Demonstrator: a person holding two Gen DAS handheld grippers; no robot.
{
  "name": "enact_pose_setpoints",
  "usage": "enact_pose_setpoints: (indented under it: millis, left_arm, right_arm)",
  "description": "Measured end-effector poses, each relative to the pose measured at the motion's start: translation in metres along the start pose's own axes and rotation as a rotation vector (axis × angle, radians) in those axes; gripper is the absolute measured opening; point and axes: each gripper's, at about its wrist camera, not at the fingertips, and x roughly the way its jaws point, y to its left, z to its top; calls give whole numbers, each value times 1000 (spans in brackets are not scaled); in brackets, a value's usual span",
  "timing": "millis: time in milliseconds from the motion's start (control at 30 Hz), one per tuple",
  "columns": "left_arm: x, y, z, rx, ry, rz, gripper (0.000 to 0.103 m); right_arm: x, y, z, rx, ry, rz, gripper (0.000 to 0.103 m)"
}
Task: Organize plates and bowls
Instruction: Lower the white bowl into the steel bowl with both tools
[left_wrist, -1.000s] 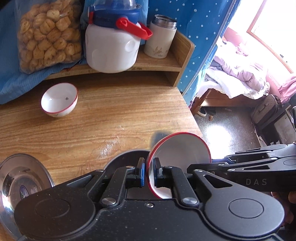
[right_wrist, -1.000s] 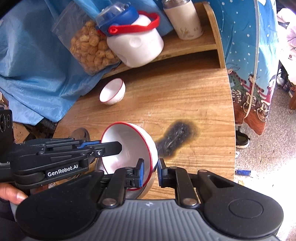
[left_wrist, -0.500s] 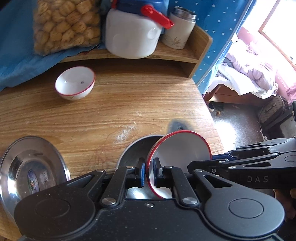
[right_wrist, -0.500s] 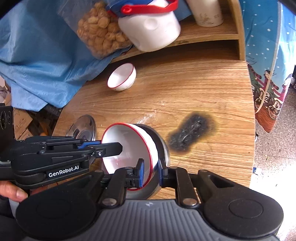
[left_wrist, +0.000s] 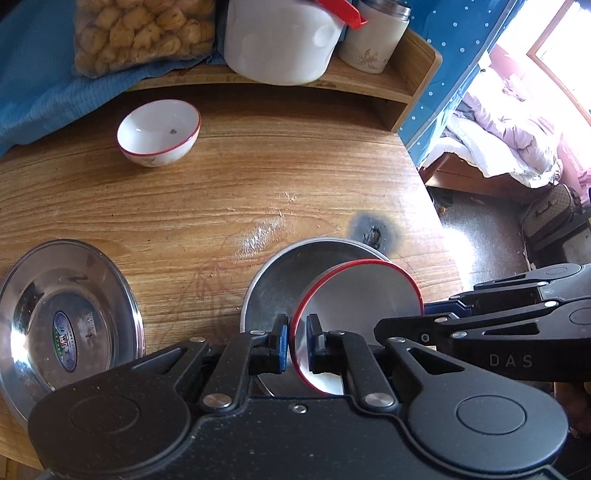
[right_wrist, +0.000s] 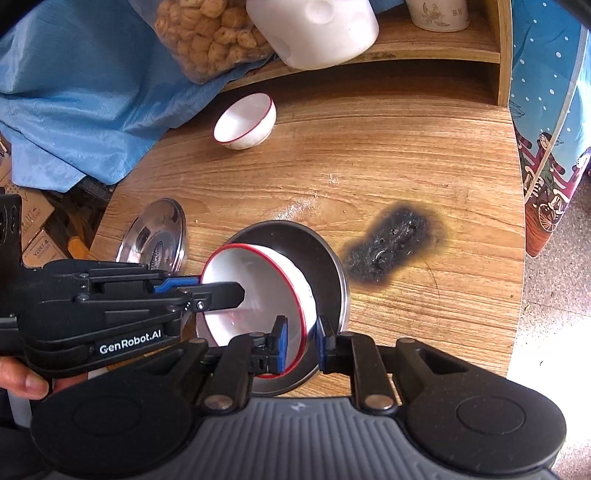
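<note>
A white bowl with a red rim (left_wrist: 358, 306) (right_wrist: 255, 291) is held tilted over a steel plate (left_wrist: 280, 273) (right_wrist: 325, 258) on the wooden table. My left gripper (left_wrist: 297, 341) is shut on its rim. My right gripper (right_wrist: 301, 343) straddles the opposite rim with its jaws slightly parted, a small gap showing on the right side. A second red-rimmed white bowl (left_wrist: 159, 131) (right_wrist: 245, 122) stands at the back of the table. A second steel plate (left_wrist: 62, 321) (right_wrist: 155, 236) lies at the left.
A wooden shelf (left_wrist: 369, 79) at the back carries a white jug (left_wrist: 280, 37), a mug (left_wrist: 373, 37) and a bag of snacks (left_wrist: 140, 33). A black burn mark (right_wrist: 391, 251) lies right of the plate. Blue cloth (right_wrist: 74, 81) hangs at the left. The table edge (left_wrist: 436, 221) is at the right.
Both grippers moved forward and down with the bowl, so the steel plate now shows beneath it. The right gripper's jaws have opened slightly off the rim.
</note>
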Motion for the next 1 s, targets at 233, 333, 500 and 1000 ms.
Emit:
enact_pose_setpoints:
  millis: [233,333,500,1000]
  left_arm:
    - [3,1,1,4,19,3,11]
    - [6,2,2,-1,31,4,11]
    - [9,6,3,-14,44,4,11]
    - [12,11,5,-14,59,2,20]
  right_arm:
    - [5,3,3,-3,8,-10,23]
    - [6,2,5,3,12,-8,23]
    - [11,2,5,14,20,-11,23]
    - [14,4,8,50,19,7,31]
